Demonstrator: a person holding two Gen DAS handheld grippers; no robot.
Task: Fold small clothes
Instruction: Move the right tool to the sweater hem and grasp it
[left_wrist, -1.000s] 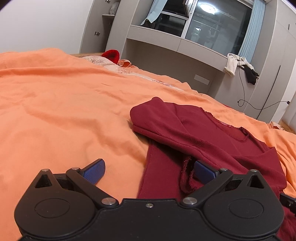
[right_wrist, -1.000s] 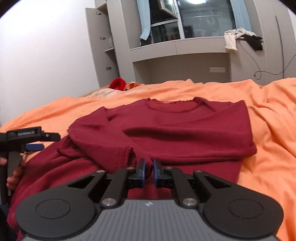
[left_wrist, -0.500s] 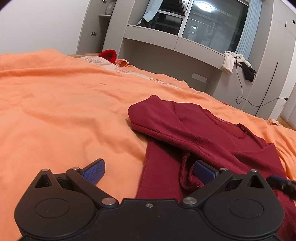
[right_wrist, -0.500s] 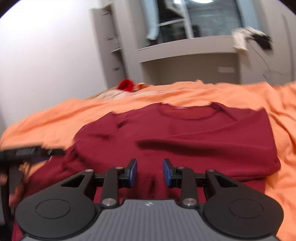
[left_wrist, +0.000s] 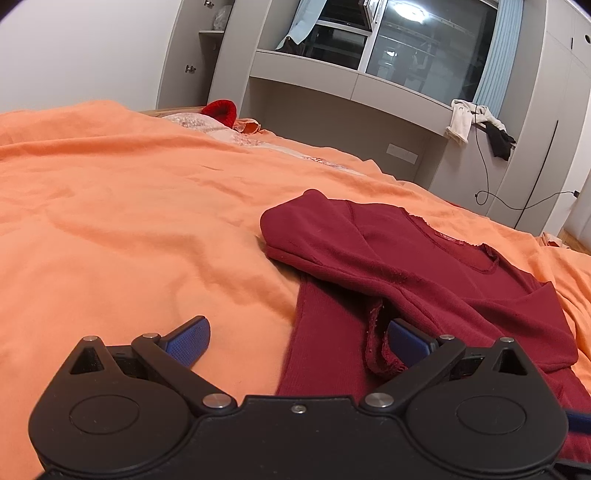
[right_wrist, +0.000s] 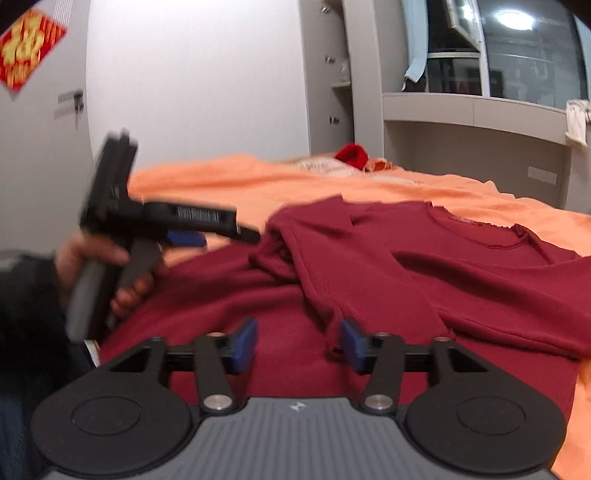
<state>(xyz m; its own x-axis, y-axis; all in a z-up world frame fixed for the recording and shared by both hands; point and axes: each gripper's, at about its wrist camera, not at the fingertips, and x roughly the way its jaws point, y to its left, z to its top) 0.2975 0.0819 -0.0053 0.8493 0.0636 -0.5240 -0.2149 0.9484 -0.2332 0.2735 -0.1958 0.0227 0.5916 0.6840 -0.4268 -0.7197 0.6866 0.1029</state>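
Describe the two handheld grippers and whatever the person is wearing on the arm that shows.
The left gripper has a black body with two round hubs, black linkage arms with silver pivot pins, and blue textured pads on its jaws. The right gripper is alike, but its body is ribbed grey with a small white logo. Seen from the right wrist, the left one has a grey handle and white lettering, too blurred to read. The sleeve is dark.

Both wrist views sit low and close over the orange quilted bed cover (left_wrist: 129, 221), looking toward the grey window-wall cabinets (right_wrist: 472, 114). Both share the dark red knit top (left_wrist: 424, 266); the right view also catches the left gripper (right_wrist: 192, 238).
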